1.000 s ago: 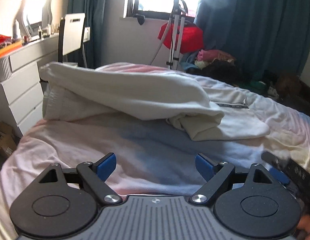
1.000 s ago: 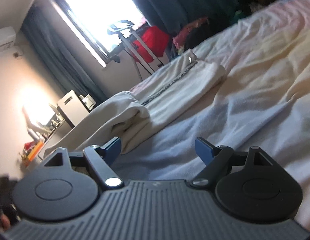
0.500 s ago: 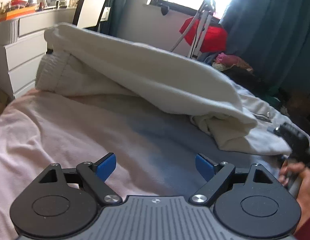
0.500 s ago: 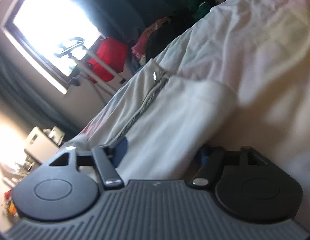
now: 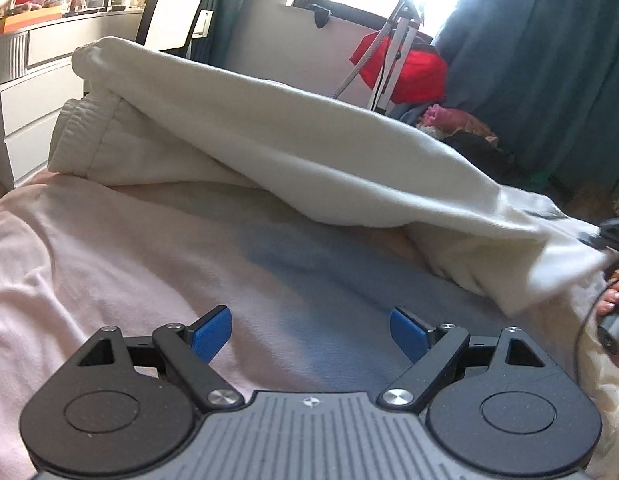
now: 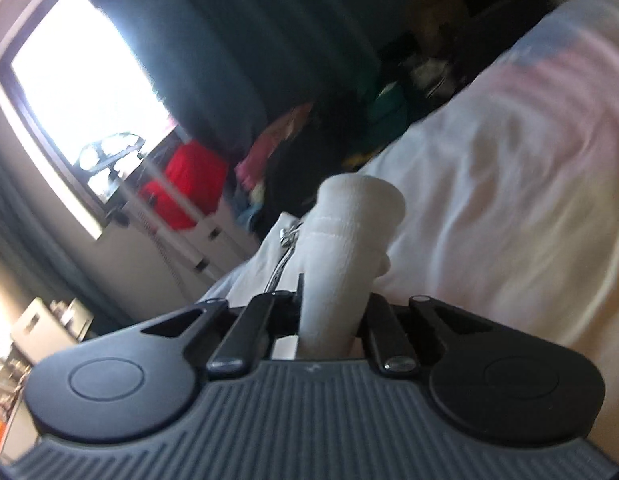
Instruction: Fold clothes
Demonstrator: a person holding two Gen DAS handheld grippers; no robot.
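Note:
A cream zip-up sweatshirt (image 5: 293, 160) lies across the bed, its ribbed hem at the left and a long fold running right. My left gripper (image 5: 309, 328) hovers open over the pale bedsheet (image 5: 109, 264), short of the garment, with nothing between its blue pads. In the right wrist view my right gripper (image 6: 329, 312) is shut on a bunched edge of the sweatshirt (image 6: 349, 232) beside its zipper (image 6: 285, 256), and the cloth stands up from the jaws. That gripper also shows at the right edge of the left wrist view, with a hand (image 5: 613, 304) behind it.
White drawers (image 5: 25, 96) and a white chair (image 5: 173, 12) stand left of the bed. A red bag (image 5: 405, 68) on a metal stand sits under the window, with a heap of clothes (image 5: 461, 124) by dark teal curtains (image 5: 549, 60).
My right gripper has closed on the sweatshirt's edge by the zipper and lifted it. My left gripper has moved closer to the garment and stays open.

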